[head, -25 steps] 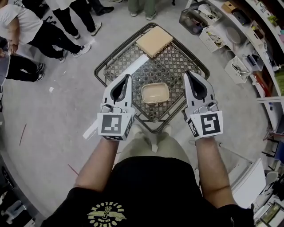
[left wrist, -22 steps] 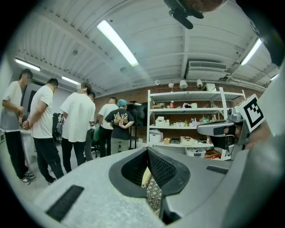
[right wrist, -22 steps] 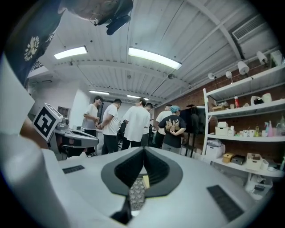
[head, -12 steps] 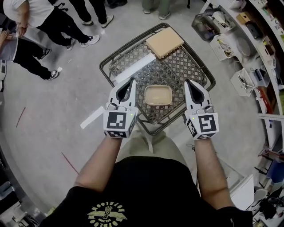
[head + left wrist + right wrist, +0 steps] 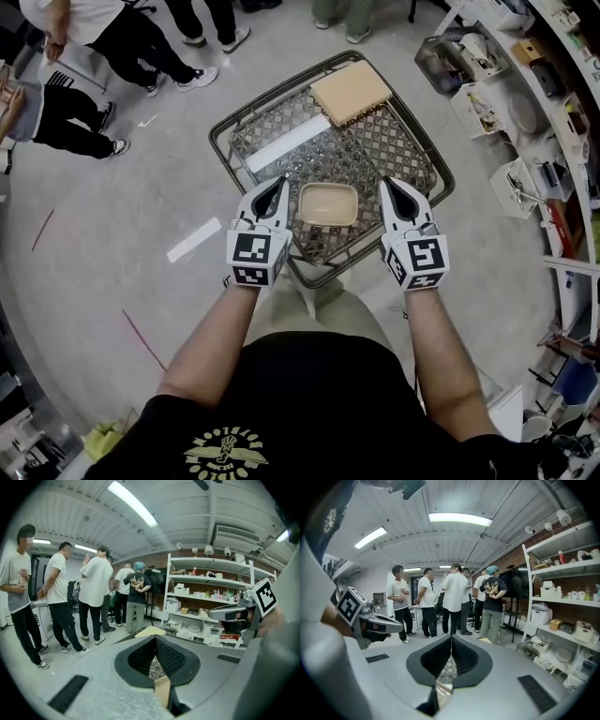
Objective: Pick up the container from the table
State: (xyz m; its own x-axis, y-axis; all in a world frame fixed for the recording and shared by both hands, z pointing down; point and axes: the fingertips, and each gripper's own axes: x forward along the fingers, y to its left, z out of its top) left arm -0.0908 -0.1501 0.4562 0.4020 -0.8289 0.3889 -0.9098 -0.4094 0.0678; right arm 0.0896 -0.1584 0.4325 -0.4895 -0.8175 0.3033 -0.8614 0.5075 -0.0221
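Occupying the upper centre of the head view, the table [image 5: 375, 155] is carrying three things on its lattice top. A tan board [image 5: 351, 92] is lying at its top corner and a white strip [image 5: 288, 142] is lying left of centre. The container [image 5: 328, 204] is sitting near the table's lower edge, just above the frame's centre.

The left gripper [image 5: 277, 184] is hovering just beside the container's left end, and the right gripper [image 5: 386, 184] is hovering a little clear of its right end. Neither appears to be touching it. Both pairs of jaws are resting pressed together and are pinching nothing; each gripper view is showing only lattice beyond the closed pads.

Handling, as a judgement:
- The container is looking like a shallow, thin-walled beige tub and is appearing empty, so it is probably light.
- Its walls are likely stiff enough to hold shape but may be flexing under a hard squeeze.
- Its smooth sides may be slipping under flat pressure.
- The safest hold is probably the raised rim at each short end, one wall per gripper. That is calling for spreading the jaws first.

Counts:
- table: one
- shelving along the right edge: one run
- people standing at upper left and top: at least four, partly cropped
- board: one
- strips: two, one on the table and one on the floor [image 5: 194, 239]
- grippers: two
- container: one
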